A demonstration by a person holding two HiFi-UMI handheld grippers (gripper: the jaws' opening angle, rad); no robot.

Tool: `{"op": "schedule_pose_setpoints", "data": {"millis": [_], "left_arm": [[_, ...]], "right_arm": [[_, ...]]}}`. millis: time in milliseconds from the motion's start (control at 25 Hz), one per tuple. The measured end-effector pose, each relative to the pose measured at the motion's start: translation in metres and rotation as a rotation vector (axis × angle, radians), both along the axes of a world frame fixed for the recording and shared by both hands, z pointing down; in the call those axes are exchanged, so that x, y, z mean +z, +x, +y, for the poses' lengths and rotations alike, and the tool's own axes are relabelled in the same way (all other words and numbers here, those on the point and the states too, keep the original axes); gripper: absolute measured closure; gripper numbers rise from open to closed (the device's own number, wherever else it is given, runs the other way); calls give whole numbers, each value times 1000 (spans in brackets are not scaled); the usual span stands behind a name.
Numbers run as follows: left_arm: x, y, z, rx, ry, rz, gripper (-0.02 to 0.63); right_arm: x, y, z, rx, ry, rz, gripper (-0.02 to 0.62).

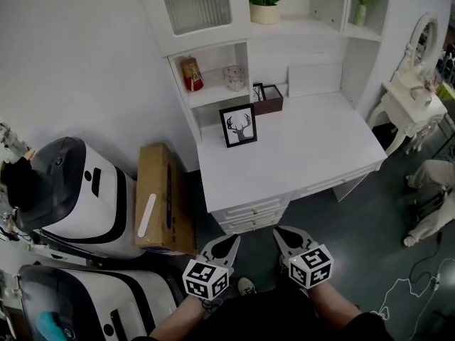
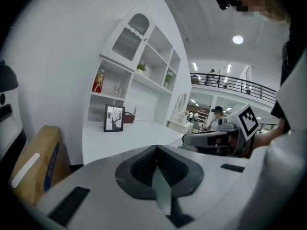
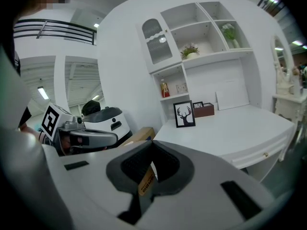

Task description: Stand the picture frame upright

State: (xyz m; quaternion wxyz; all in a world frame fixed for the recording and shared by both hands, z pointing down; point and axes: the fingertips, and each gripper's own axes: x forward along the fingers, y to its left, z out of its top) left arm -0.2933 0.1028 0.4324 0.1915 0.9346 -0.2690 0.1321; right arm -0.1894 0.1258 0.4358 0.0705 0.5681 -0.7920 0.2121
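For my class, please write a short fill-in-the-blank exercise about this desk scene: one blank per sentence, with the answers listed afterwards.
1. The picture frame stands ____ on the white desk.
2. The left claw and the right claw are held in front of the desk, and both are ____.
3. In the head view, the cardboard box stands on the floor to the ____ of the desk.

Missing words: upright; shut; left
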Motion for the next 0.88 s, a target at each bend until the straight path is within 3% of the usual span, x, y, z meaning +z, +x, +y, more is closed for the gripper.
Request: {"op": "schedule_pose_setpoints", "data": {"millis": [880], "left_arm": [[-6,-9,19,21,16,19,601]], "right_arm": [[-4,-22,16,-34,9,29,592]]}}
